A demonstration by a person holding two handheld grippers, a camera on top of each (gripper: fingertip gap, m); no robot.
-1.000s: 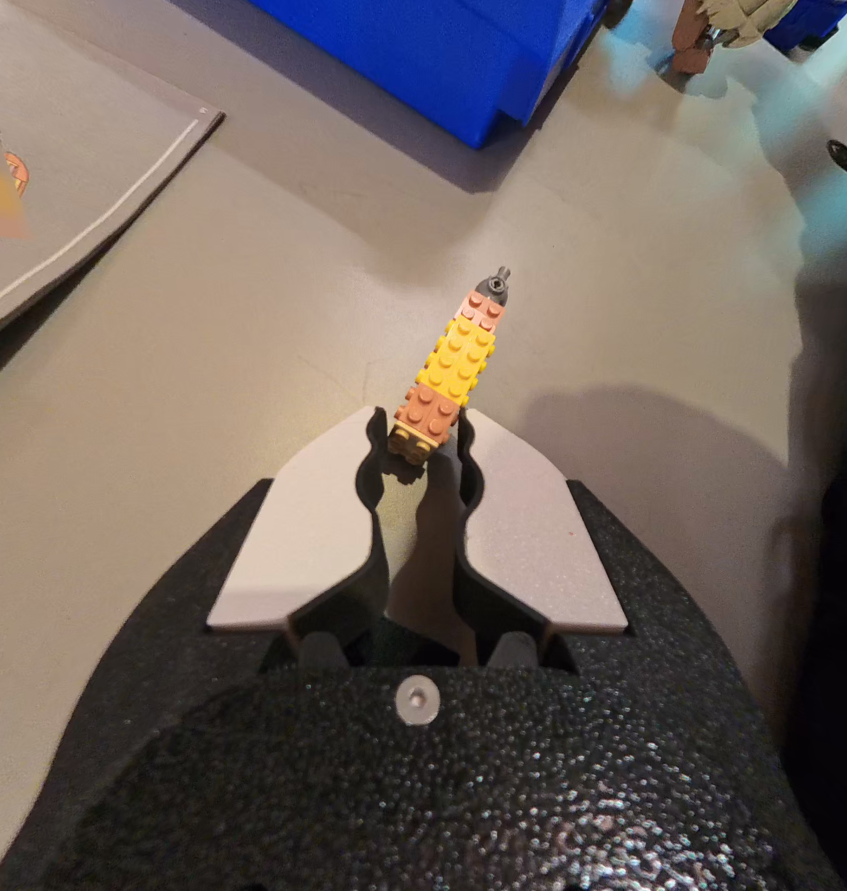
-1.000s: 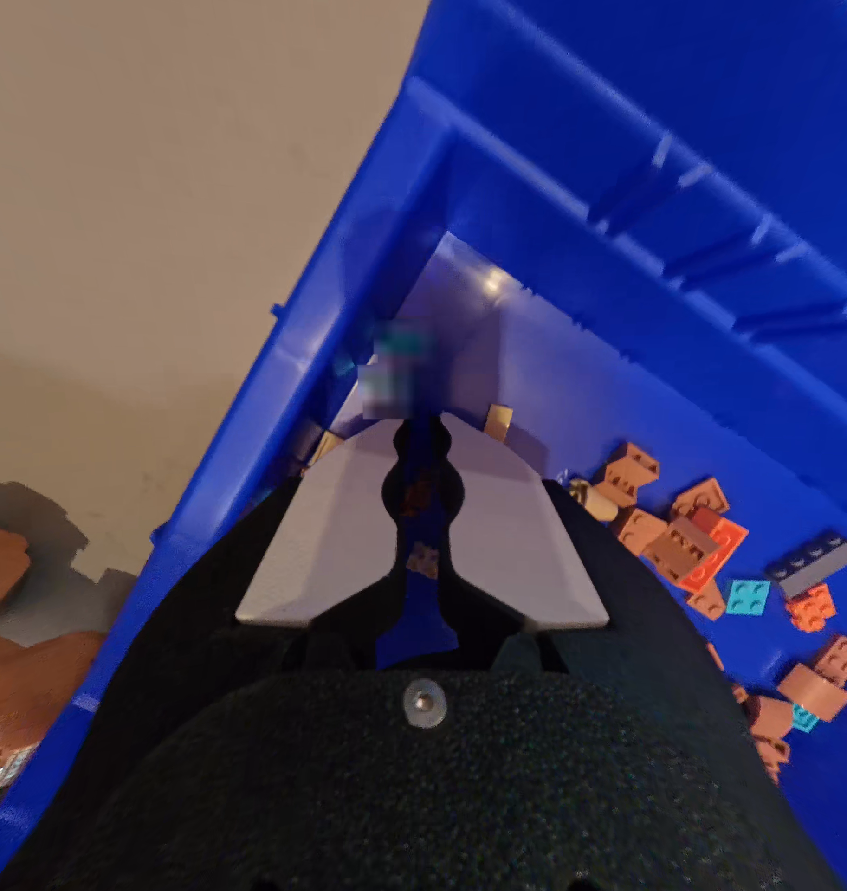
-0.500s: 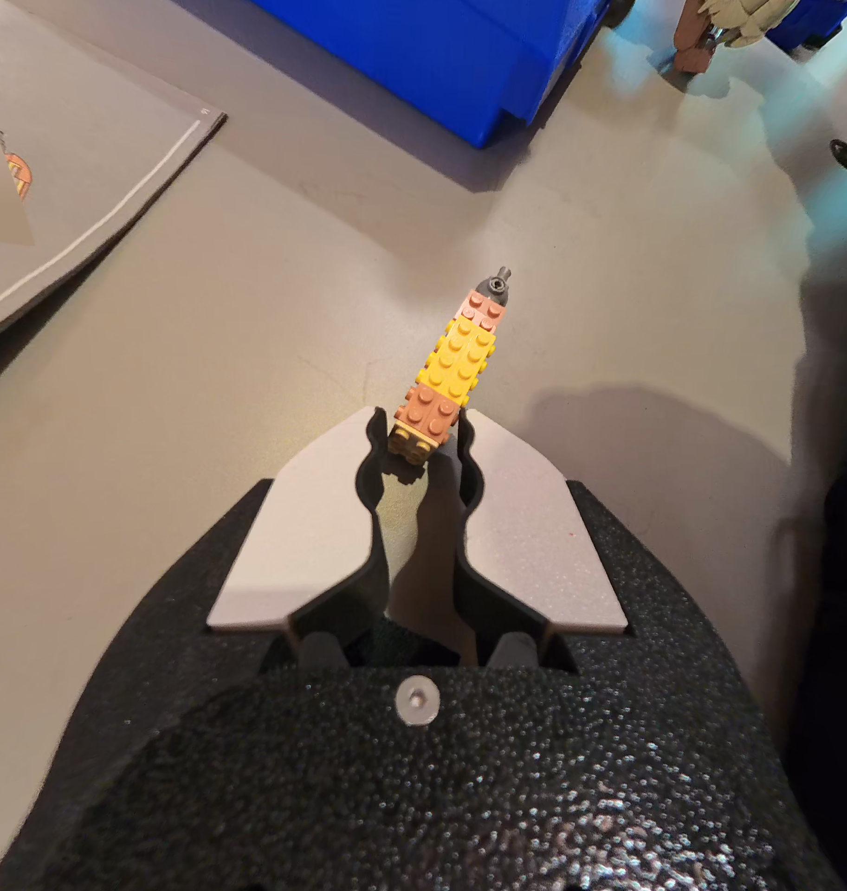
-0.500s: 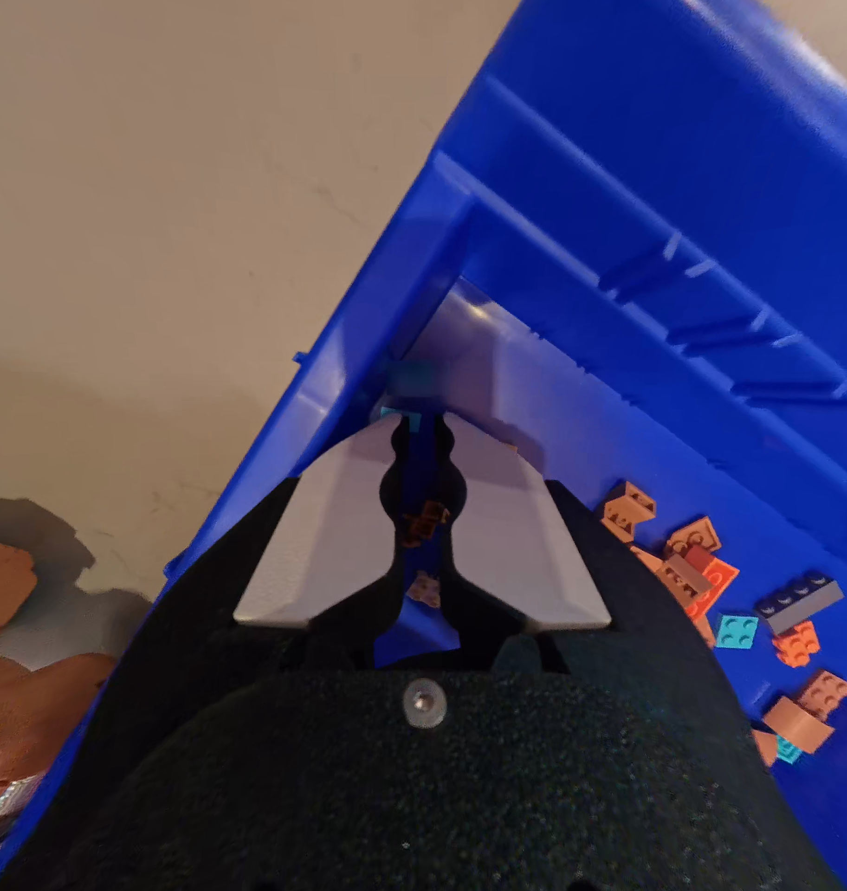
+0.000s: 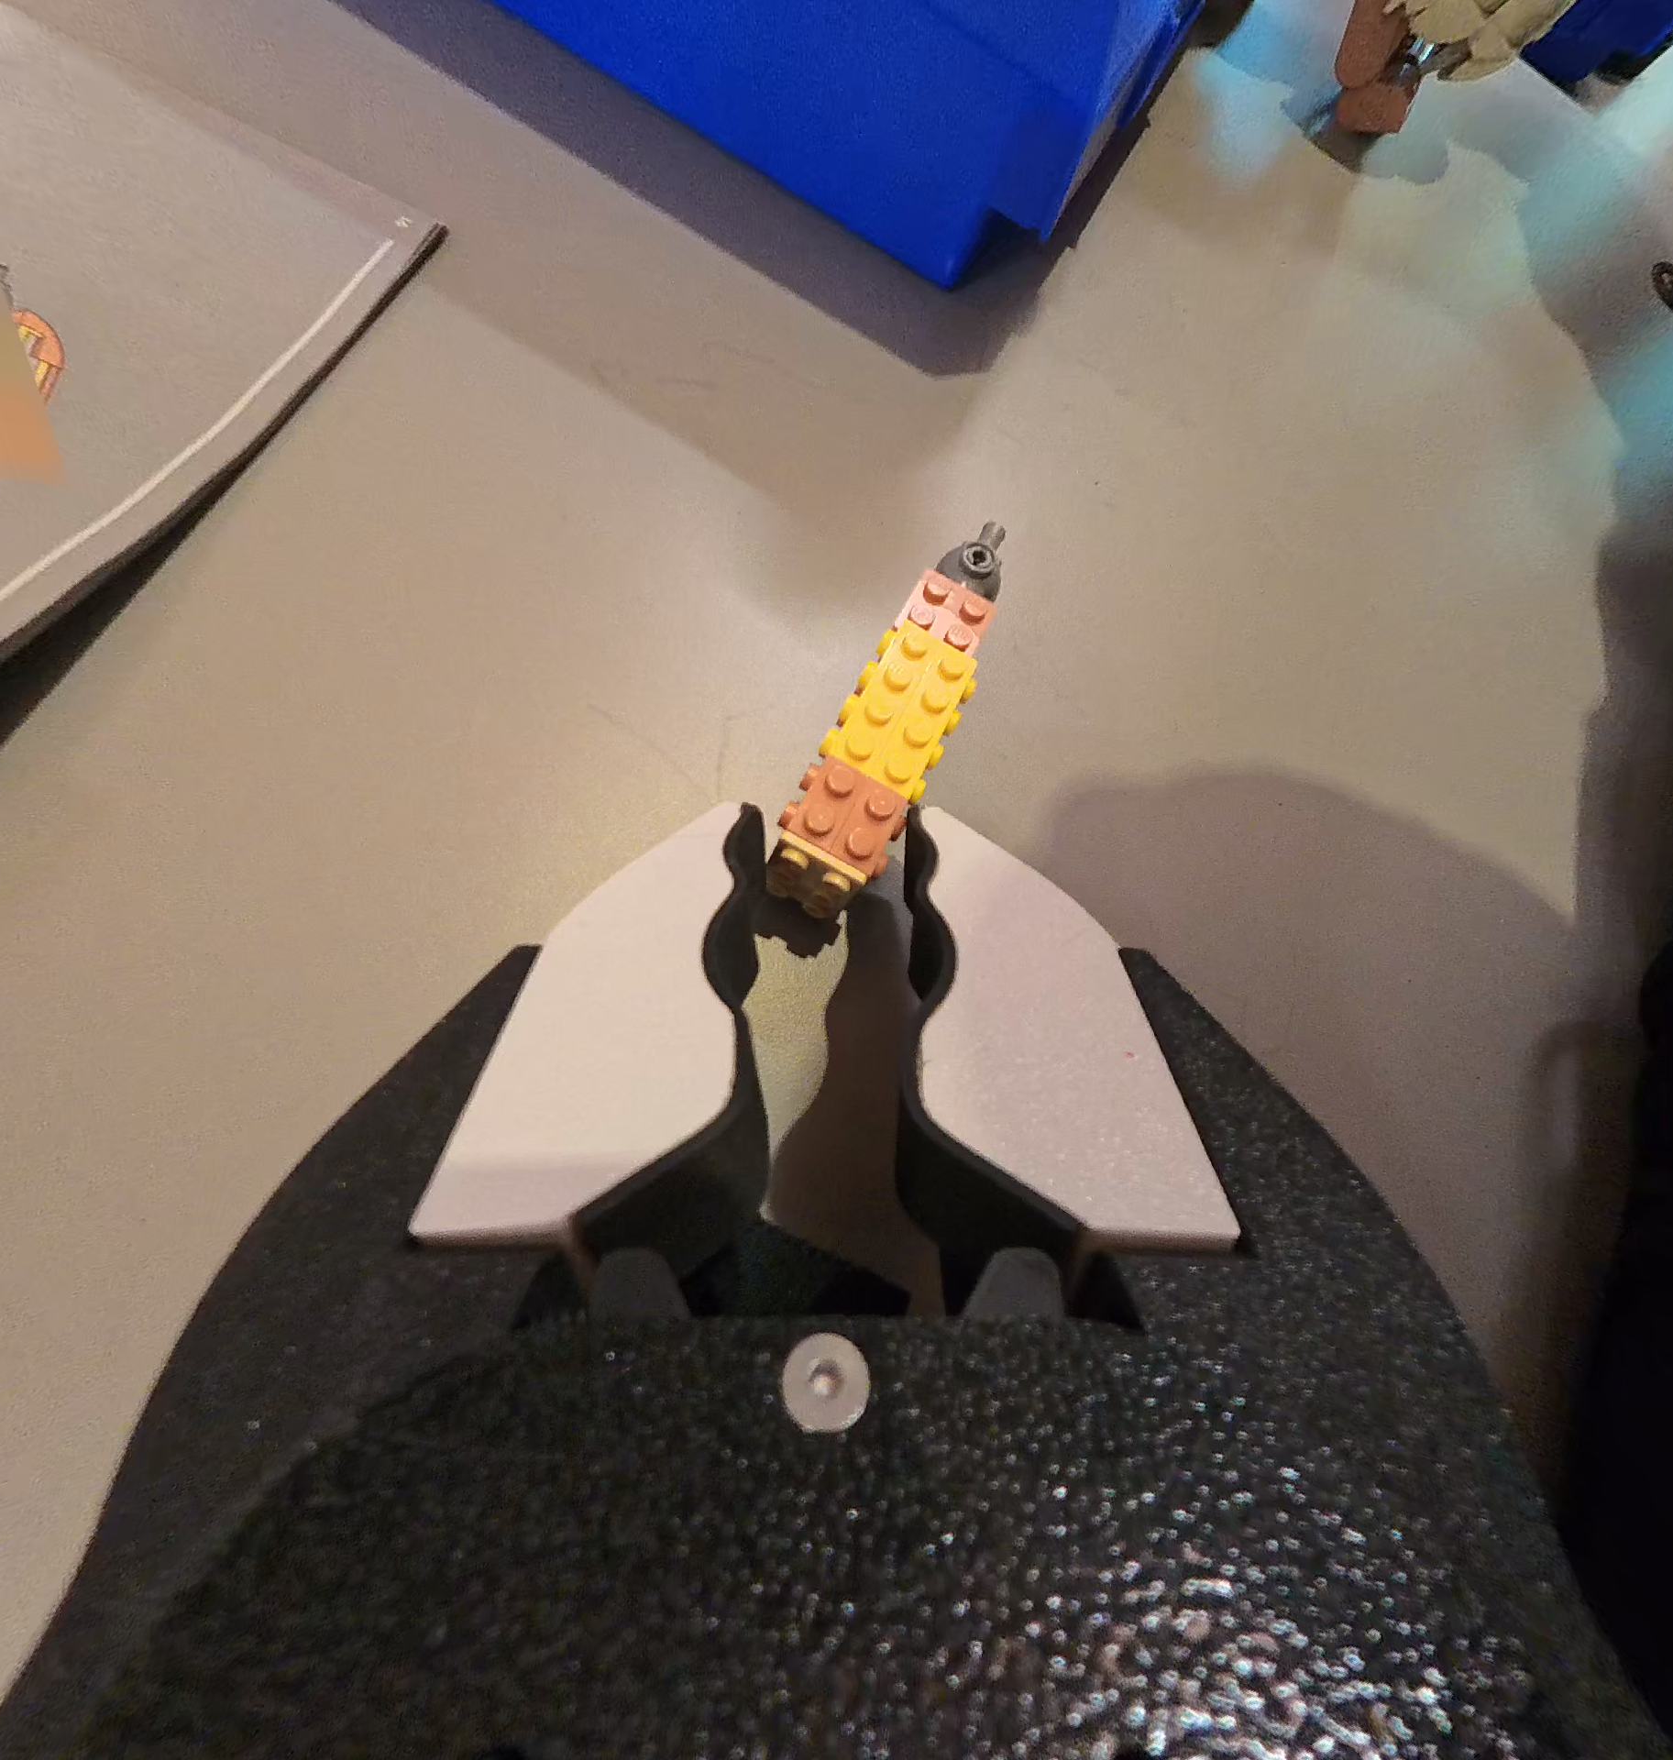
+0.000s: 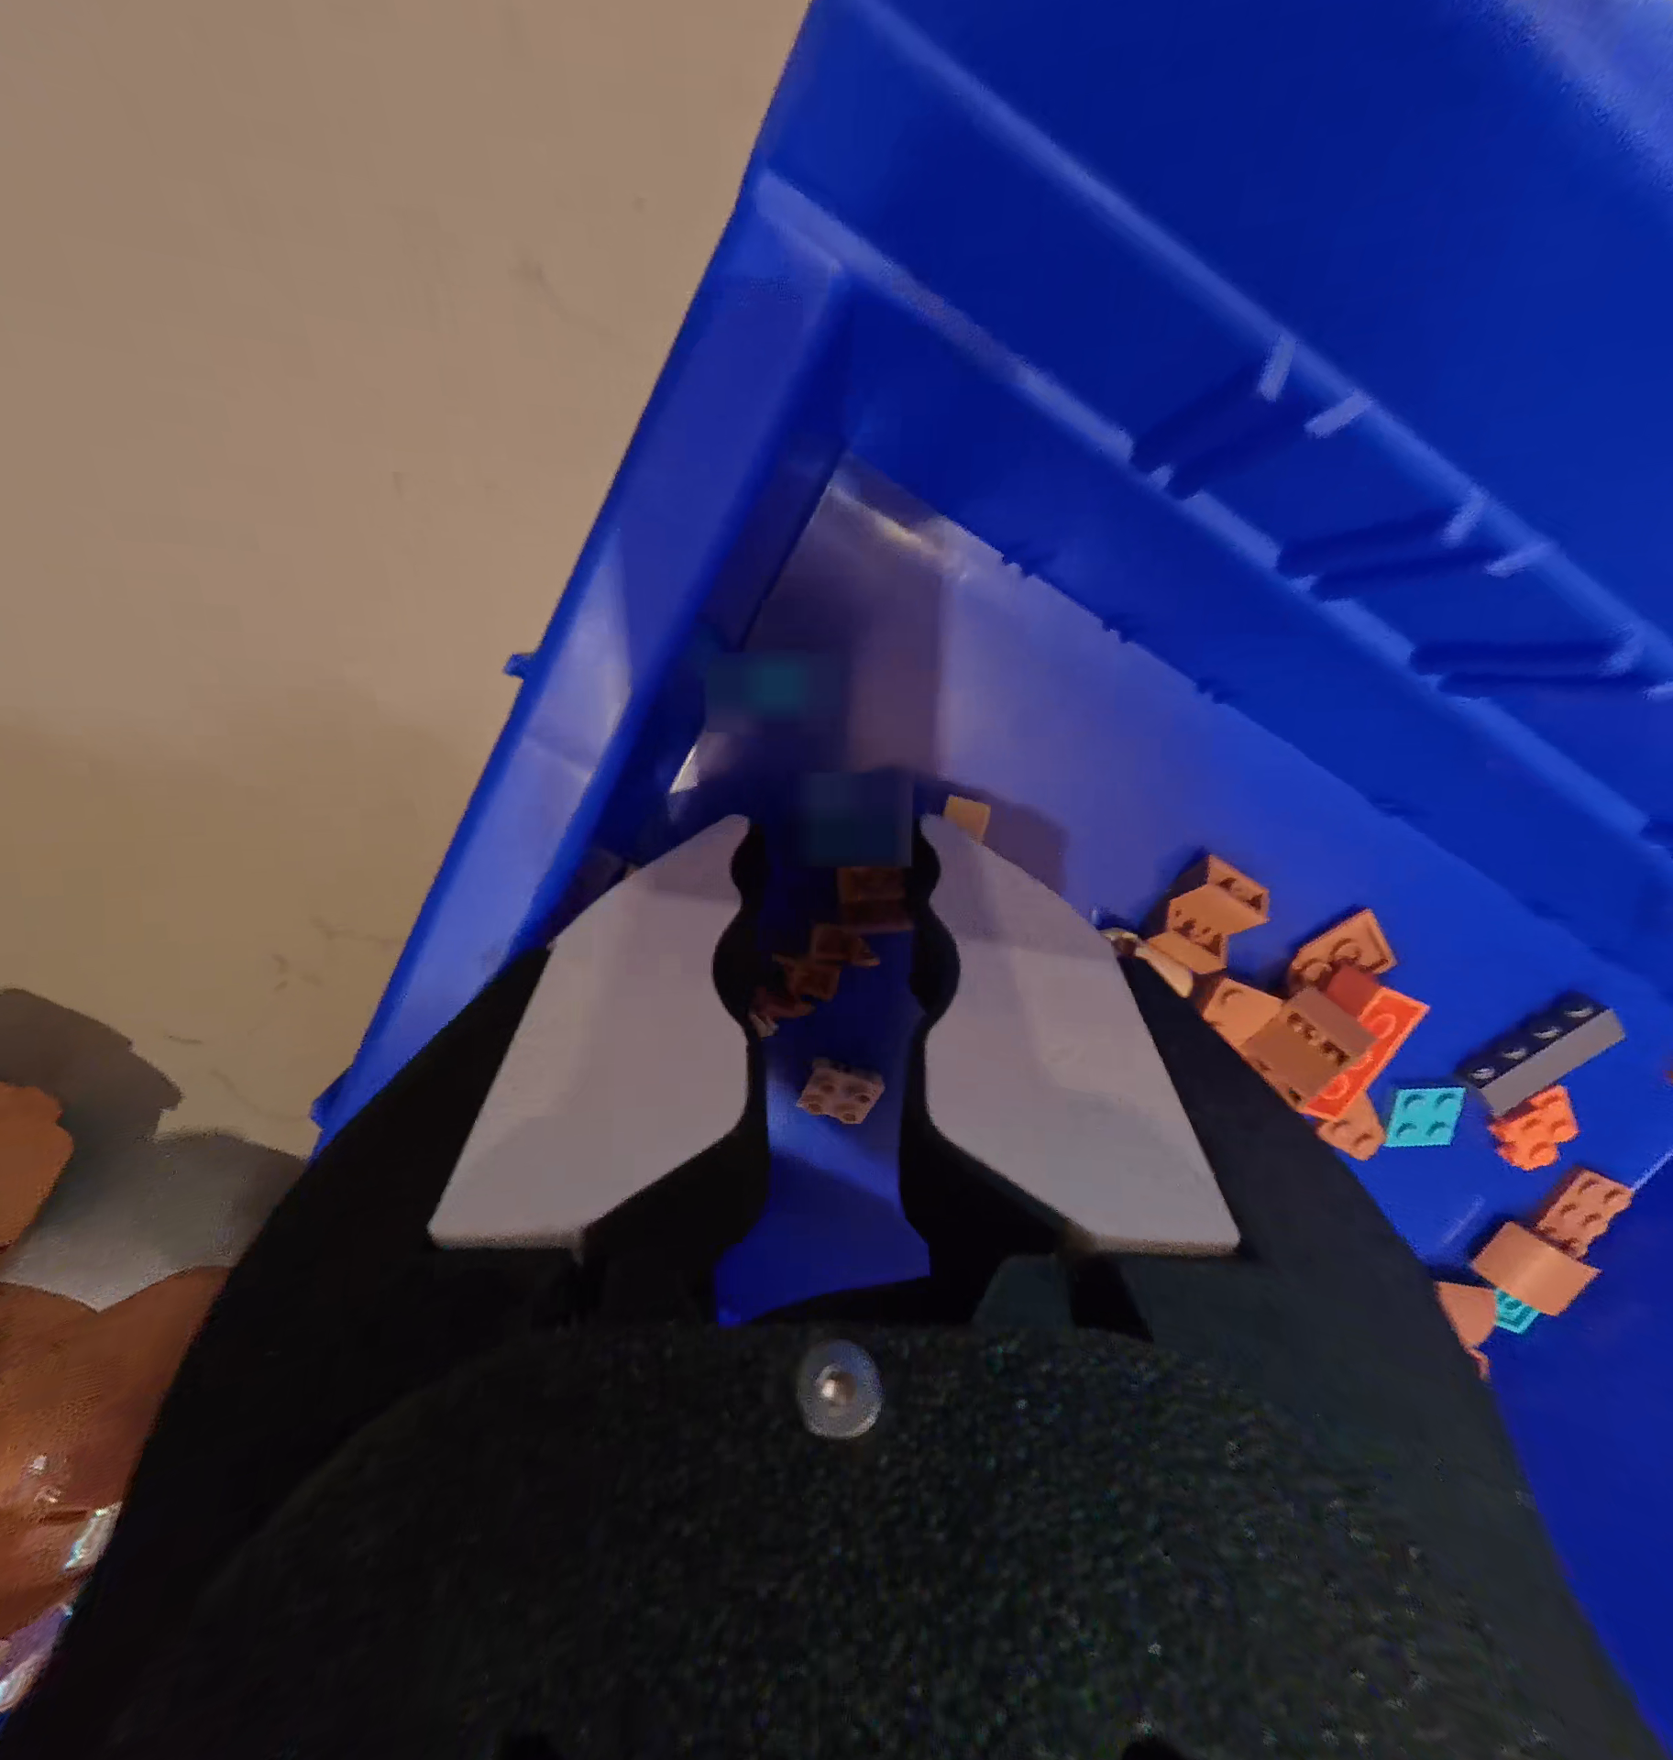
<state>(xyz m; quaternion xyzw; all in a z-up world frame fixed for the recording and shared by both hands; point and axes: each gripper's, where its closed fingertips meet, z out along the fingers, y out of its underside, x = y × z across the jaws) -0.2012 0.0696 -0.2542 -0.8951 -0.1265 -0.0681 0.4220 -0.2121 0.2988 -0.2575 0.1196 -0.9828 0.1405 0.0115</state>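
My left gripper (image 5: pixel 827 829) is shut on the lower end of a slim stick of bricks (image 5: pixel 894 724). The stick has a tan base, then brown, yellow and pink bricks, and a grey tip. It tilts forward above the grey table (image 5: pixel 432 762) and casts a shadow below. My right gripper (image 6: pixel 837 838) reaches into a blue bin (image 6: pixel 1194 381) with its fingers apart and open. Several small brown bricks (image 6: pixel 870 895) lie on the bin floor between the fingers, and a small tan plate (image 6: pixel 842 1090) lies farther back. A blurred patch covers the spot at the right fingertips.
Loose brown, orange, teal and dark bricks (image 6: pixel 1308 1038) lie on the bin floor at the right. A brown built model (image 6: pixel 13 1286) stands left of the bin. In the left wrist view a booklet (image 5: pixel 146 286) lies far left, and a blue bin (image 5: pixel 861 95) and a small figure (image 5: pixel 1385 57) stand at the back. The grippers' ends are close to 25 centimetres from one another.
My right gripper's fingers have opened from nearly shut to clearly apart inside the bin, and its view has shifted a little. The left gripper and its brick stick have not moved.
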